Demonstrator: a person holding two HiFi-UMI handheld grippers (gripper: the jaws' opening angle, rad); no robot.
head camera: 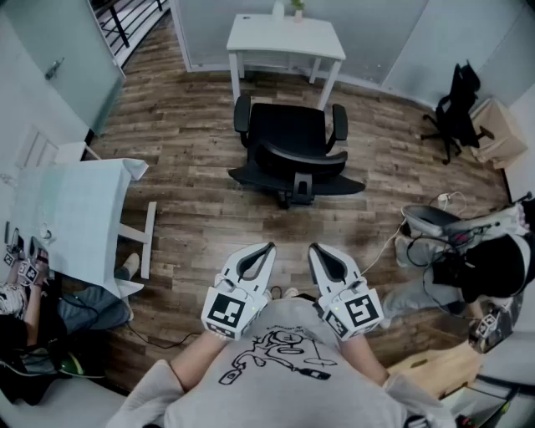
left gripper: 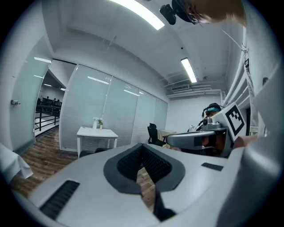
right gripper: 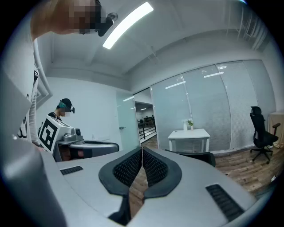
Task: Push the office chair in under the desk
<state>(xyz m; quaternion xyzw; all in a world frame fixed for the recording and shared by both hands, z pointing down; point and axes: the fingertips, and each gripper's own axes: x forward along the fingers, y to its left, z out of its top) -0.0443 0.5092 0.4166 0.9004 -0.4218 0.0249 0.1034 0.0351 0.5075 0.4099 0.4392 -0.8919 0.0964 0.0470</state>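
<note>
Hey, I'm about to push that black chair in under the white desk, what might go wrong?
The armrests look about as wide as the gap between the desk legs, so one may catch. The left gripper and right gripper are shut; pushed on the curved backrest, they might slip and swivel the chair. A bump could shake the small plant on the desk.

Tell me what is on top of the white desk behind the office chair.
On the white desk, two small things stand at the far edge: a little plant and a white container. The rest of the top looks bare; nothing covers it.
</note>
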